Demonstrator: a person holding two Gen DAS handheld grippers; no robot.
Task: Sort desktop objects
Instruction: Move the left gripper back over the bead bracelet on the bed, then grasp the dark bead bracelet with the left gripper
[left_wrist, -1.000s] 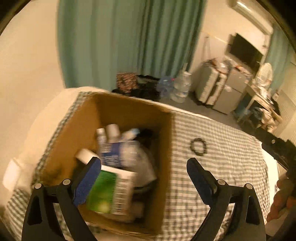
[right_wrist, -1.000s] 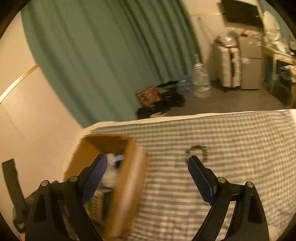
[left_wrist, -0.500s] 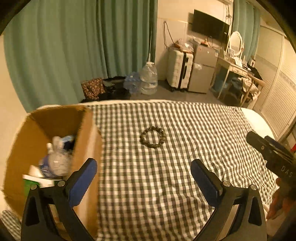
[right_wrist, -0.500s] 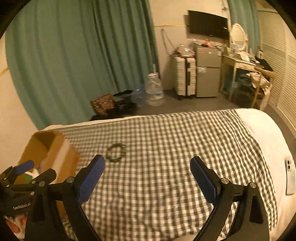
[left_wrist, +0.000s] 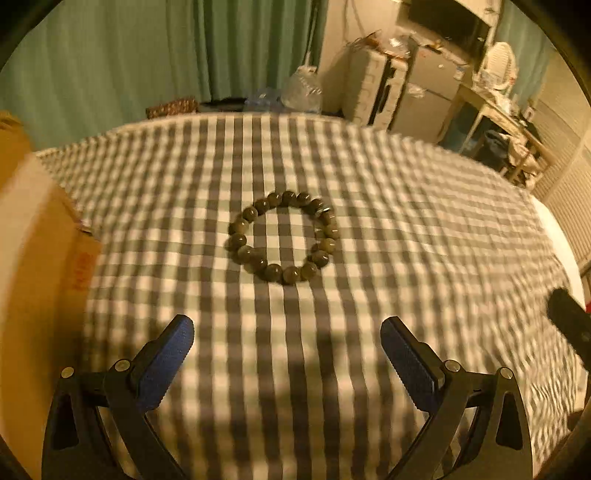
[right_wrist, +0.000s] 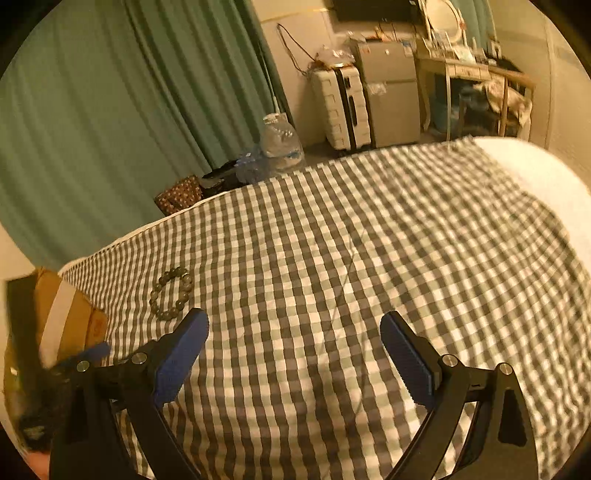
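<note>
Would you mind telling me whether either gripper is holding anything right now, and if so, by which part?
Nothing is held. The left gripper and right gripper are both open and empty; the bead bracelet lies untouched on the checked cloth.

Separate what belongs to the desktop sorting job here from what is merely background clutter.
Job:
bead bracelet lying on the checked cloth
cardboard box at the left edge
left gripper, open, nearest the bracelet
right gripper, open

Background:
water jug
suitcase
curtain
</note>
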